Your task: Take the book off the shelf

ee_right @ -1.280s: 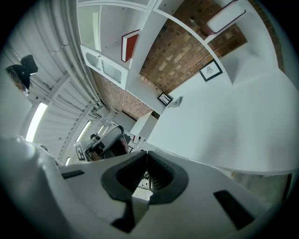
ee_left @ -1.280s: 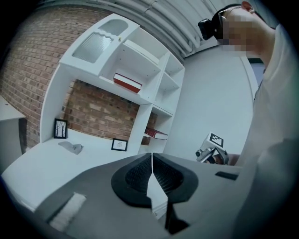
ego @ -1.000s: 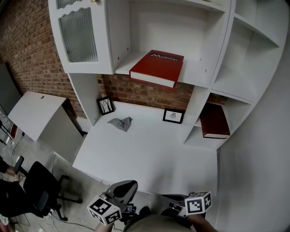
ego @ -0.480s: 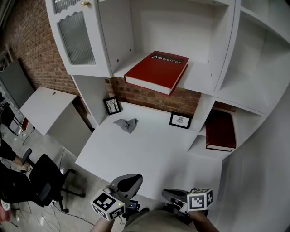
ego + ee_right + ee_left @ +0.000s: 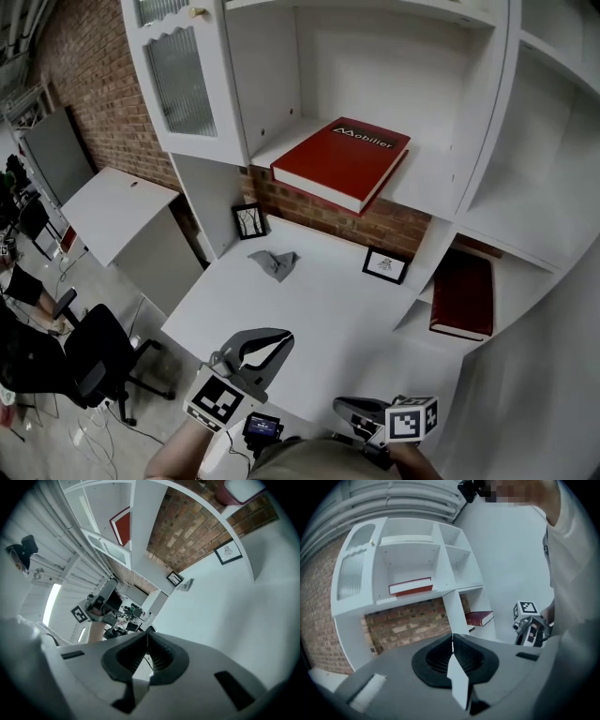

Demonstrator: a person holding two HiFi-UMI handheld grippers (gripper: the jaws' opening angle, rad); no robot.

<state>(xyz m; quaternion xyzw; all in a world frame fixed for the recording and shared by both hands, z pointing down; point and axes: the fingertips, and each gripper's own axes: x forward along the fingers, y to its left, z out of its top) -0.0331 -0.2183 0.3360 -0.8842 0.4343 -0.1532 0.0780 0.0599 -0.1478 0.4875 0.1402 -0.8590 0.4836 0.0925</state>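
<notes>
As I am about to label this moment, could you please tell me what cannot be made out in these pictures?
- Cupboard contents: head view, the ribbed glass door blurs them.
- Drawings in the left frame and right frame: head view, too small.
- Lower book, its title: head view, no lettering is legible.

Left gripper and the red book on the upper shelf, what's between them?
Head view: between left gripper and book, bare white desk and a crumpled grey cloth.

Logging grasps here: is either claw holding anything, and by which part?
Nothing is held: the left claw and right claw are shut, empty; the red book lies on its shelf.
</notes>
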